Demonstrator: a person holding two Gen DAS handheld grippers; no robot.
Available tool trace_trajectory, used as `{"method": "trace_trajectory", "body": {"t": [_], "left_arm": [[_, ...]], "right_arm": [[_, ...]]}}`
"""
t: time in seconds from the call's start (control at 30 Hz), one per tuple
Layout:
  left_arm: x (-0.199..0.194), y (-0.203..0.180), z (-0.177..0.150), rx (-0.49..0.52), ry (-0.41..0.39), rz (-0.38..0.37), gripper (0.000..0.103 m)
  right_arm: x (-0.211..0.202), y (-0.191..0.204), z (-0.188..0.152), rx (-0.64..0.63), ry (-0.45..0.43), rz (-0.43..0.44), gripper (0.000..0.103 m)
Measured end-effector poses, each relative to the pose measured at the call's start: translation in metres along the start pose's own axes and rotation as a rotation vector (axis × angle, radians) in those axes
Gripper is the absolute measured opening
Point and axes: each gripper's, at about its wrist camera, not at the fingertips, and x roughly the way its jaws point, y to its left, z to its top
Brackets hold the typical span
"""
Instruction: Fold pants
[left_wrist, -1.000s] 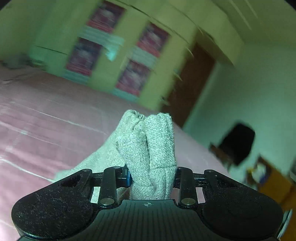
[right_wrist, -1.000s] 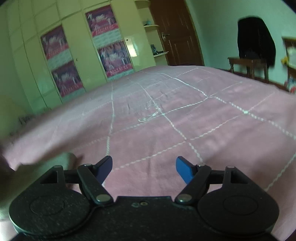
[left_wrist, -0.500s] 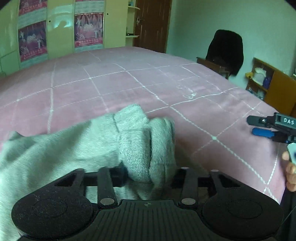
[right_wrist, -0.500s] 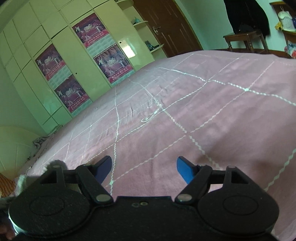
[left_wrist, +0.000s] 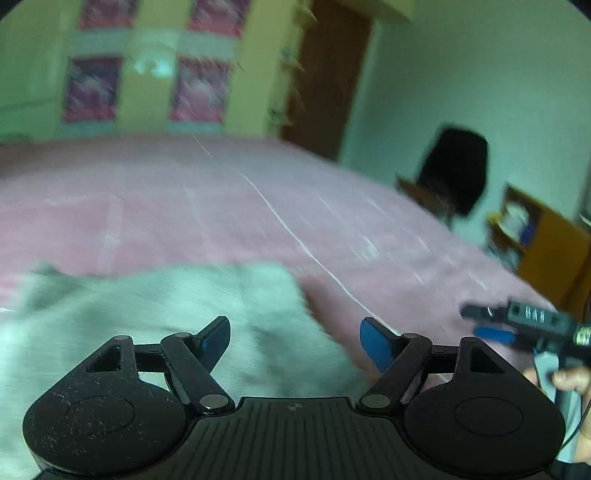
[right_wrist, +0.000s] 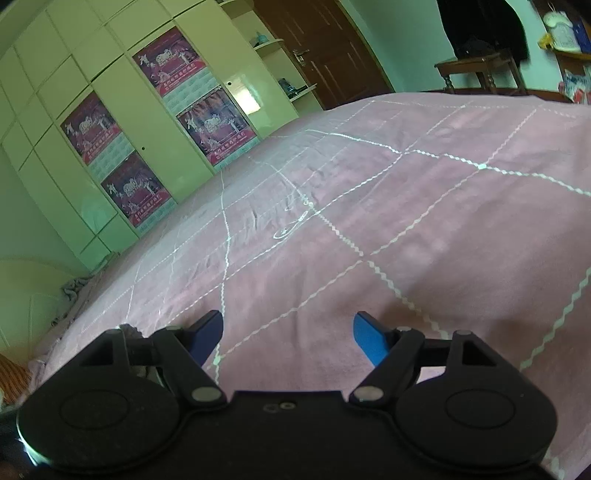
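Pants (left_wrist: 155, 325) lay in a grey heap on the pink bed (left_wrist: 221, 206), just ahead of my left claw (left_wrist: 293, 338) and spreading away to its left. That claw's jaws were opening, and no cloth sat between the blue pads; the fabric rested beyond and under the left finger, not pinched. I judged one fold step as done, since the cloth looked doubled on itself, though motion blur hid the edges and I could not tell how neat the stack was or how many layers it had. My right claw (right_wrist: 288, 338) was released too, jaws wide, with only bare bedspread in front of it. A small bit of grey cloth peeked out behind its left finger. In the left view it showed off to the right of my left claw, well apart from the heap. What remained, as I read it, was at least a check of the shape, and probably another fold or some smoothing before calling it finished.
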Motion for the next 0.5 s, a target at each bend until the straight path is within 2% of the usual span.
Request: {"method": "trace_trajectory", "body": {"t": [0.1, 0.17, 0.23, 0.27, 0.3, 0.43, 0.5], "left_arm": [[-0.051, 0.049, -0.003, -0.047, -0.081, 0.115, 0.078], [-0.091, 0.075, -0.020, -0.068, -0.094, 0.196, 0.078], [-0.115, 0.097, -0.042, -0.072, -0.071, 0.256, 0.078], [-0.124, 0.105, -0.051, -0.081, -0.047, 0.277, 0.078], [-0.131, 0.111, -0.059, -0.094, -0.022, 0.281, 0.078], [-0.132, 0.116, -0.085, -0.084, 0.069, 0.294, 0.078], [-0.126, 0.113, -0.082, -0.062, 0.065, 0.293, 0.078]], "right_arm": [[-0.003, 0.006, -0.002, -0.037, -0.014, -0.011, 0.078], [-0.005, 0.010, -0.003, -0.063, -0.020, -0.012, 0.075], [-0.008, 0.019, -0.004, -0.086, -0.005, 0.001, 0.062], [-0.010, 0.027, -0.006, -0.090, 0.006, 0.041, 0.051], [-0.012, 0.036, -0.009, -0.089, 0.018, 0.092, 0.050], [-0.008, 0.087, -0.029, -0.132, 0.080, 0.225, 0.053], [0.000, 0.109, -0.038, -0.144, 0.121, 0.265, 0.062]]}}
